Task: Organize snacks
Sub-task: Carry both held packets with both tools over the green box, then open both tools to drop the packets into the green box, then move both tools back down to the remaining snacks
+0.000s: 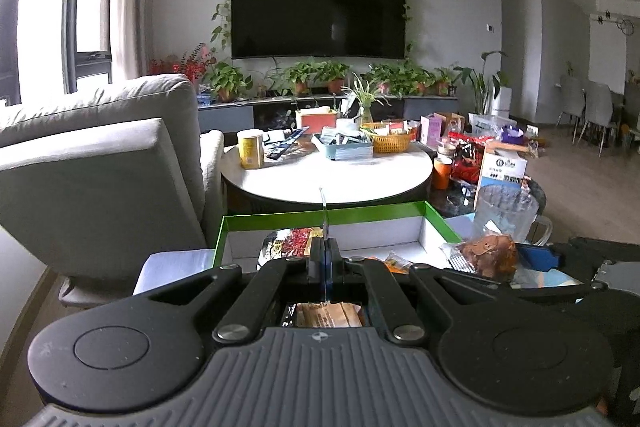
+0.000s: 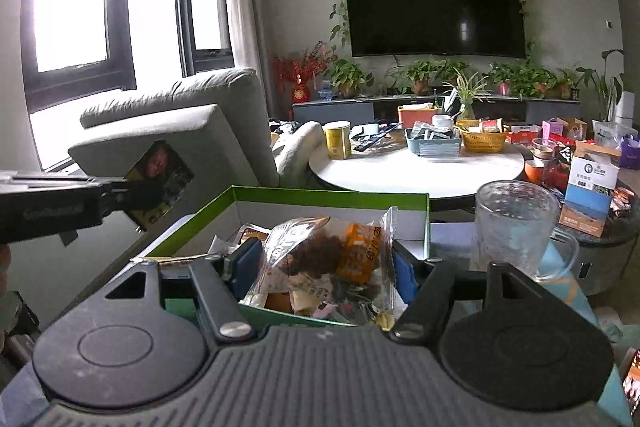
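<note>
There is one green box [image 2: 332, 195], one clear glass mug [image 2: 516, 223], one yellow can [image 2: 338, 140], one yellow basket [image 2: 482, 138], one grey tray [image 2: 432, 147], one television [image 2: 436, 5] and two grippers [image 2: 320, 267] [image 1: 325, 255].

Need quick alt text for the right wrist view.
Right gripper is clamped on a clear snack bag above the green-rimmed box. Left gripper holds a flat dark packet at left.

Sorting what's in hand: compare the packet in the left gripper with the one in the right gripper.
The left gripper is shut on a flat dark packet, held edge-on, thin as a card. The right gripper grips a puffy clear bag showing brown pieces and an orange label, so its jaws stand apart. Both are held by the green-rimmed box.
</note>
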A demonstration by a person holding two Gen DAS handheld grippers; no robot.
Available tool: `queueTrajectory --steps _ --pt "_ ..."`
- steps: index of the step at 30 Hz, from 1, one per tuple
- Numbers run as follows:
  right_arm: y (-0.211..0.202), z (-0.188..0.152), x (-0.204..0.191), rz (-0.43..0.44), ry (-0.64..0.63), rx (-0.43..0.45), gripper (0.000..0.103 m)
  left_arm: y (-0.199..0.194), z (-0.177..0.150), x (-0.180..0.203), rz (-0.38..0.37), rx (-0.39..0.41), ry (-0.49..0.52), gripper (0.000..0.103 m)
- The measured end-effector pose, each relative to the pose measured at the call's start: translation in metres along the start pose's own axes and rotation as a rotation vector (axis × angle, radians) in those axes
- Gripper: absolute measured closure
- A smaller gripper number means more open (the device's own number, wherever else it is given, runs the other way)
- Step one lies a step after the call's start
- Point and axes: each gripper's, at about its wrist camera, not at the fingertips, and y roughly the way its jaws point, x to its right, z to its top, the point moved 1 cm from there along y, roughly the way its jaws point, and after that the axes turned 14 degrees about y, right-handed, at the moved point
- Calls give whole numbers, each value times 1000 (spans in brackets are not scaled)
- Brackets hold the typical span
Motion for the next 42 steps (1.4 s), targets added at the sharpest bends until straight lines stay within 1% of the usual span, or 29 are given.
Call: queueTrajectory --steps 4,7,11,14,17,19,20,21,22,23,24,26,28,31,35,37,38,40,42 --pt "14 -2 4 -18 -13 -11 32 23 -2 -2 -12 -11 36 102" --pt "25 -4 7 -17 -15 -17 32 41 -5 -6 -17 -34 31 102" --pt "39 -10 4 -21 -47 -33 32 62 -16 -9 -20 -74 22 102" --pt "42 -15 4 -23 -78 -17 32 76 -28 -9 -26 -117 25 102" --pt "42 -16 5 -15 -80 -10 31 83 -38 -7 -28 -146 33 99" --pt "43 -15 7 -19 -78 -10 30 82 -40 -4 -24 -139 41 98" --pt "44 -16 7 -25 -80 -10 27 81 -41 -2 -29 -139 50 94" --pt "44 -17 7 -32 -83 -14 25 79 -40 -1 -36 -140 56 85" --pt "44 -18 7 -41 -87 -18 24 77 -40 0 -44 -143 63 79" --pt "46 -19 6 -49 -90 -24 24 74 -39 1 -39 -146 68 66" --pt "48 -21 6 -62 -92 -49 24 70 -40 2 -23 -149 74 61" --pt "48 -24 7 -67 -79 -75 24 65 -41 3 8 -152 89 60" --pt "41 -24 10 -81 -49 -62 24 58 -43 2 16 -164 92 60" --pt "31 -23 15 -86 -25 -59 24 46 -44 -3 23 -166 69 60" --pt "15 -23 16 -60 -6 -53 24 24 -44 -5 42 -149 48 60" --pt "9 -26 13 -54 -27 -71 24 12 -44 -3 34 -152 35 60" --pt "6 -28 11 -56 -41 -64 24 8 -45 -2 22 -156 31 60" --pt "-1 -33 7 -67 -77 -50 24 1 -47 4 -7 -172 29 60" --pt "-9 -35 7 -63 -84 -63 24 -5 -51 13 -39 -196 36 59"
